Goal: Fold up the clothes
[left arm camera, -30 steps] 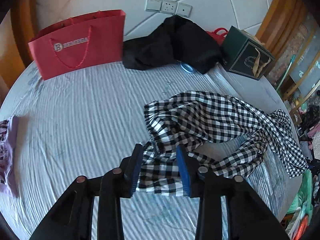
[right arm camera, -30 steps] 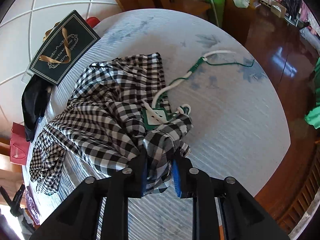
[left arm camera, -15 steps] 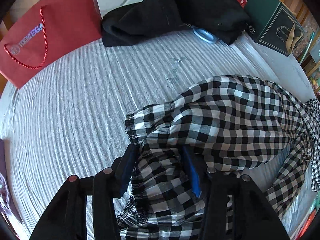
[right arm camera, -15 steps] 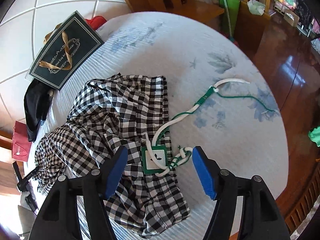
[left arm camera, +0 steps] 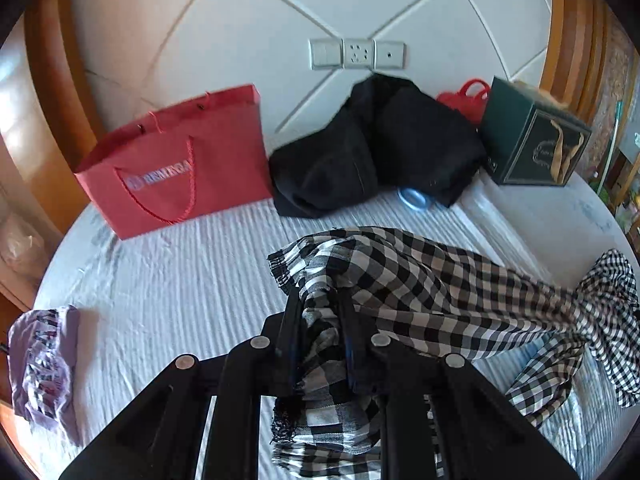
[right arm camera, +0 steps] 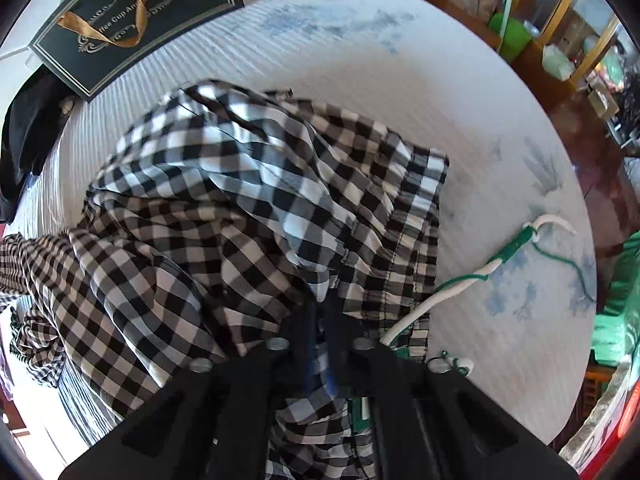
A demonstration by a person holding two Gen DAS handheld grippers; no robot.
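A black-and-white checked garment point(left arm camera: 420, 280) lies crumpled across the round bed and stretches to the right edge. My left gripper point(left arm camera: 320, 304) is shut on its gathered waistband end, which hangs between the fingers and is lifted a little off the sheet. In the right wrist view the same checked garment point(right arm camera: 240, 208) fills the middle. My right gripper point(right arm camera: 320, 304) is shut on a bunched fold of it, with cloth draped over the fingertips.
A red paper bag point(left arm camera: 180, 164), a black heap of clothes point(left arm camera: 376, 152) and a dark green gift box point(left arm camera: 532, 140) stand along the headboard. A purple garment point(left arm camera: 44, 364) lies at the left edge. A white and green cord point(right arm camera: 472, 280) lies beside the garment.
My left gripper has shut on the waistband and lifted it. My right gripper, open half a second ago, has moved in and shut on a fold of the checked garment.
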